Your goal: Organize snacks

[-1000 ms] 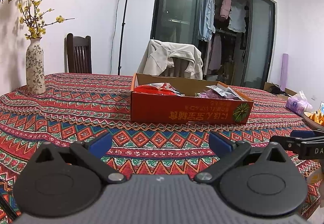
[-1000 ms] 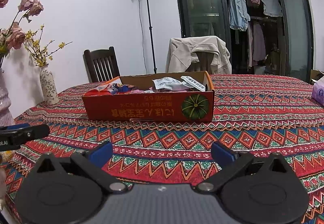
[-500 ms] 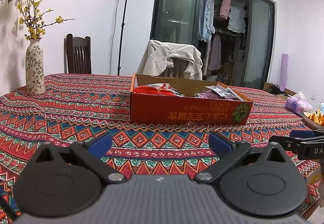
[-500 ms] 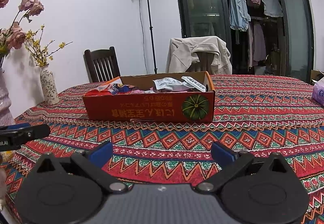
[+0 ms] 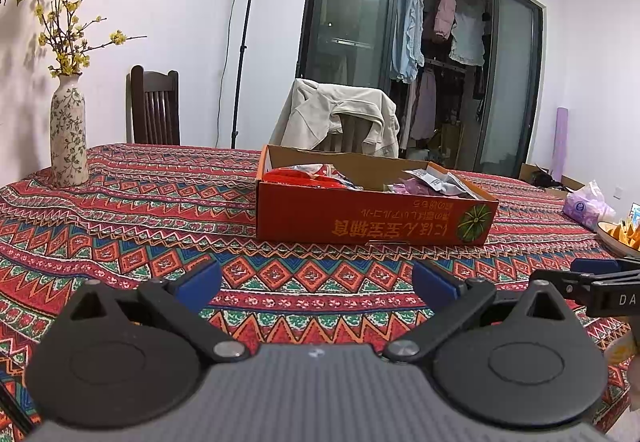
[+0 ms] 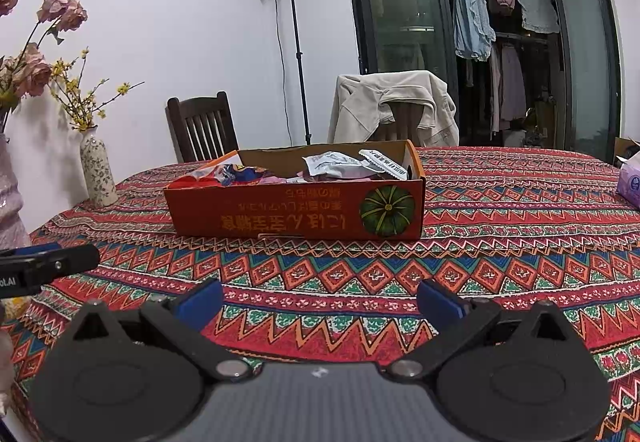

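Note:
An open orange cardboard box with a pumpkin print stands in the middle of the table; it also shows in the right wrist view. Inside lie snack packets: red ones at its left end, white and purple ones at its right end. My left gripper is open and empty, low over the cloth, well short of the box. My right gripper is open and empty, likewise short of the box. Each gripper's tip shows at the edge of the other's view.
The table carries a red patterned cloth. A flowered vase stands at the far left. A purple tissue pack and a bowl of yellow snacks sit at the right edge. Chairs stand behind the table.

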Tool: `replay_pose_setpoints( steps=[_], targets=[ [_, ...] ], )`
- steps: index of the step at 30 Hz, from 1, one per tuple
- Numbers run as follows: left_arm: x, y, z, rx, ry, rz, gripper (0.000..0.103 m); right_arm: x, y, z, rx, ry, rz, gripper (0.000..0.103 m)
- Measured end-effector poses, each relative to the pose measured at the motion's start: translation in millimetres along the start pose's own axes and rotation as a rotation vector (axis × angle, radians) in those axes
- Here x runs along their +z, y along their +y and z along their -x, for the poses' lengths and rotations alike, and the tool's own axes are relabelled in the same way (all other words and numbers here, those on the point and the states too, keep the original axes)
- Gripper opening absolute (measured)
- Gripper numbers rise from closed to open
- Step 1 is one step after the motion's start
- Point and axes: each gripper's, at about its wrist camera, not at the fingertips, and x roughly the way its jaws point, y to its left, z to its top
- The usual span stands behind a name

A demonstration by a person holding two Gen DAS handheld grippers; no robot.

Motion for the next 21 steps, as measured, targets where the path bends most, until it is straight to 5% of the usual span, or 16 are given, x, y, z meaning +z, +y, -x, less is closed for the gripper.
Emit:
replay_pose_setpoints(
  steps=[21],
  targets=[
    [-1.8,-0.1,5.2,-0.003,-0.02,0.001,0.103,-0.6,2.2,0.2,0.0,0.002,0.002,0.103]
  ],
)
